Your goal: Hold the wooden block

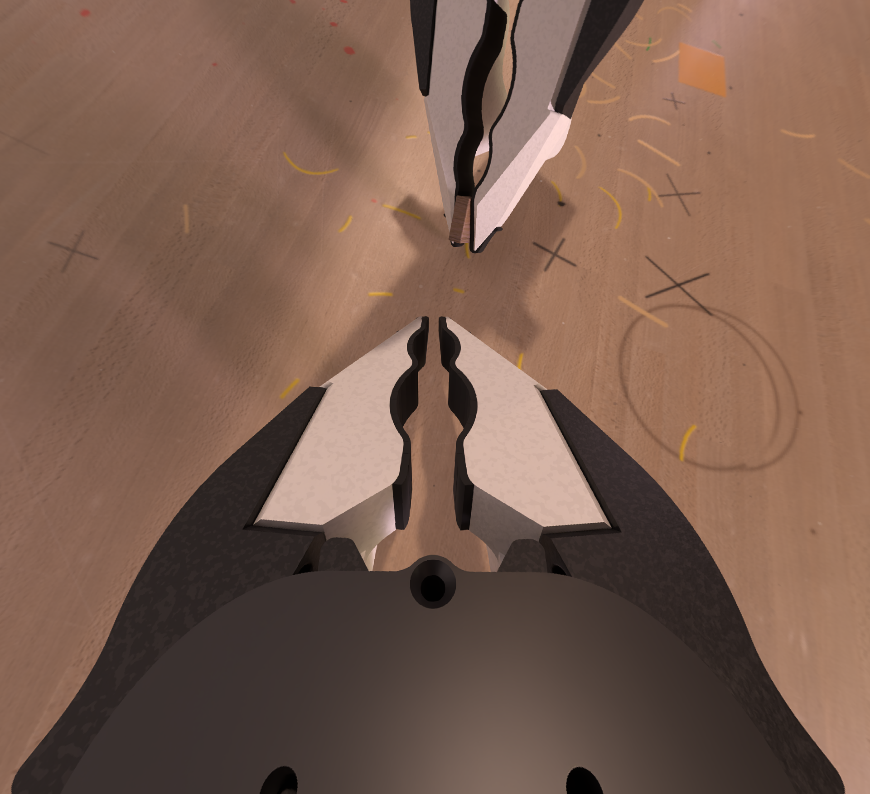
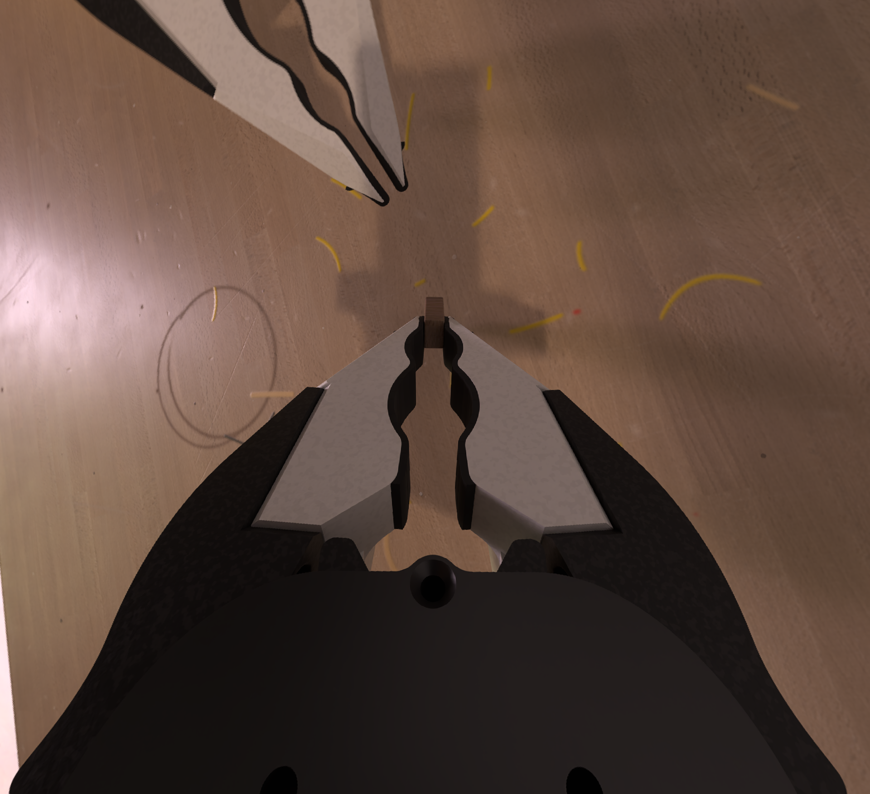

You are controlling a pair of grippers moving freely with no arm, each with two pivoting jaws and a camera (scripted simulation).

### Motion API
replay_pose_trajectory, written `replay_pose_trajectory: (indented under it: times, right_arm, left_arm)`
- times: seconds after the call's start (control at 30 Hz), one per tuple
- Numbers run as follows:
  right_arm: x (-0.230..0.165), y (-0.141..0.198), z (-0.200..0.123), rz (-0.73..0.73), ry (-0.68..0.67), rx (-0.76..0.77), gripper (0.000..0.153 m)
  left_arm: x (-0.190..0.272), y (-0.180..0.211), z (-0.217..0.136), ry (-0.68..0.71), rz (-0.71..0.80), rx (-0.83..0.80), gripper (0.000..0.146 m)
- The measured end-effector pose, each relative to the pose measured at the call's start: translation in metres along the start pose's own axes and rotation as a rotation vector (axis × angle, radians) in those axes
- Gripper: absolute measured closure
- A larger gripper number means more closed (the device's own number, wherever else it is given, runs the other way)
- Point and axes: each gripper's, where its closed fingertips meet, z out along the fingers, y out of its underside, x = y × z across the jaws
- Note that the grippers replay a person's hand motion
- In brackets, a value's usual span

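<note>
The wooden block (image 2: pixel 434 309) is a small brown piece clamped between the tips of my right gripper (image 2: pixel 434 320), held above the wooden tabletop (image 2: pixel 659 159). In the left wrist view the right gripper (image 1: pixel 463 240) comes down from the top with the block (image 1: pixel 457 221) showing at its tips. My left gripper (image 1: pixel 434 319) faces it a short way off. Its jaws are nearly together with nothing between them. It also shows in the right wrist view (image 2: pixel 393 195) at the upper left, empty.
The tabletop (image 1: pixel 188 112) bears pencil crosses (image 1: pixel 555 254), a drawn circle (image 1: pixel 626 388), scattered yellow shavings (image 1: pixel 308 169) and red specks. An orange square patch (image 1: pixel 701 68) lies at the far right. A bright glare lies on the left of the right wrist view.
</note>
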Motion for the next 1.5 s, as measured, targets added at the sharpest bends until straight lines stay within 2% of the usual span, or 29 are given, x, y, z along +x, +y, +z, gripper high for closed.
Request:
replay_pose_trajectory:
  times: [0.1, 0.2, 0.43, 0.63, 0.8, 0.93, 1.2, 1.5]
  right_arm:
    - [-0.002, 0.001, 0.000, -0.041, -0.001, -0.020, 0.146]
    - [-0.001, 0.000, 0.000, -0.048, -0.008, -0.035, 0.146]
    - [-0.002, 0.010, -0.009, -0.116, -0.030, -0.130, 0.146]
    - [-0.002, 0.011, -0.008, -0.229, -0.066, -0.205, 0.146]
    - [0.000, 0.008, -0.006, -0.373, -0.097, -0.222, 0.146]
    - [0.000, 0.004, -0.004, -0.426, -0.132, -0.225, 0.146]
    - [-0.003, 0.001, 0.001, -0.354, -0.156, -0.170, 0.146]
    - [0.000, 0.002, -0.002, -0.253, -0.110, -0.158, 0.147]
  left_arm:
    - [0.001, 0.001, -0.001, 0.034, -0.016, -0.006, 0.142]
    - [0.000, 0.001, -0.001, 0.006, 0.035, -0.006, 0.142]
    - [-0.001, 0.002, -0.002, -0.001, 0.032, -0.003, 0.142]
    - [0.001, 0.002, -0.002, 0.002, 0.044, -0.005, 0.143]
    - [0.003, 0.002, -0.001, 0.011, 0.050, -0.006, 0.142]
    - [0.005, 0.002, 0.000, 0.022, 0.051, -0.008, 0.142]
    - [0.005, 0.002, 0.000, 0.029, 0.045, -0.009, 0.143]
    - [0.003, 0.002, 0.000, 0.012, 0.048, -0.007, 0.143]
